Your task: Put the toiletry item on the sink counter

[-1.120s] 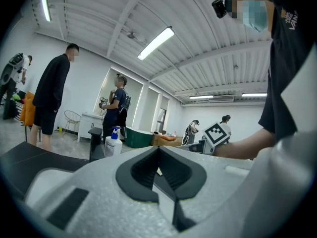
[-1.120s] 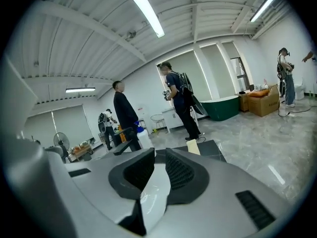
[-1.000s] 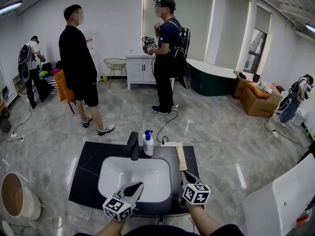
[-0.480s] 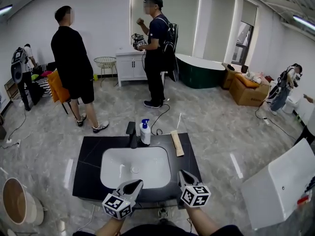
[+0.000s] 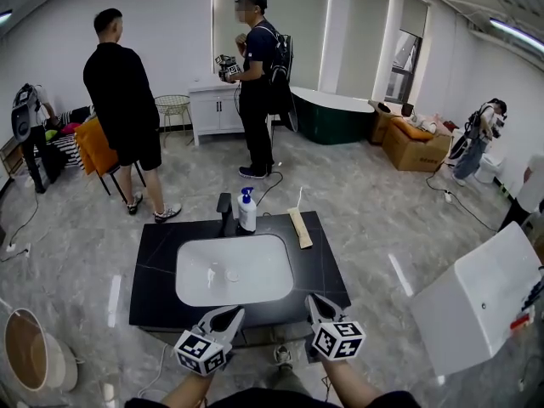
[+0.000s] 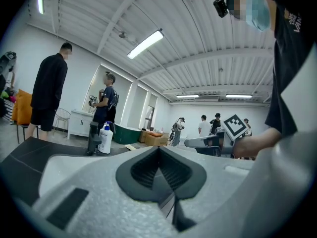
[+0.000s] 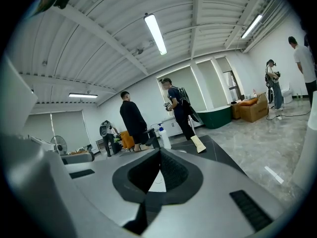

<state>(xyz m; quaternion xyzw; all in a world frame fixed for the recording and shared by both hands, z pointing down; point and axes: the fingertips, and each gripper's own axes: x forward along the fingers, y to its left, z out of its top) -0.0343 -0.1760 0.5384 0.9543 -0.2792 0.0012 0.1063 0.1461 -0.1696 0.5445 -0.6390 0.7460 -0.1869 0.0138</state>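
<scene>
Black sink counter (image 5: 327, 277) is standing on a grey tiled floor, with a white basin (image 5: 234, 270) set into its middle. At the far edge, a dark faucet (image 5: 224, 214) is rising behind the basin. A white pump bottle (image 5: 247, 212) with a blue top is standing upright just beside the faucet on its right.

The tan oblong toiletry item (image 5: 299, 228) is lying flat on the counter toward the far right corner, right of the basin and apart from the bottle. Nothing is touching it.

Left gripper (image 5: 231, 314) is hovering at the near edge of the counter, over the basin's near left side. Its jaws are meeting at the tips with nothing between them; its own view (image 6: 159, 148) is showing the same. Right gripper (image 5: 313, 301) is hovering at the near edge toward the right corner, jaws clenched and carrying nothing, likewise in its own view (image 7: 159, 151). It is well apart from the tan item.

Beyond the counter, two people (image 5: 123, 109) are standing on the floor near a white cabinet (image 5: 208, 109).
</scene>
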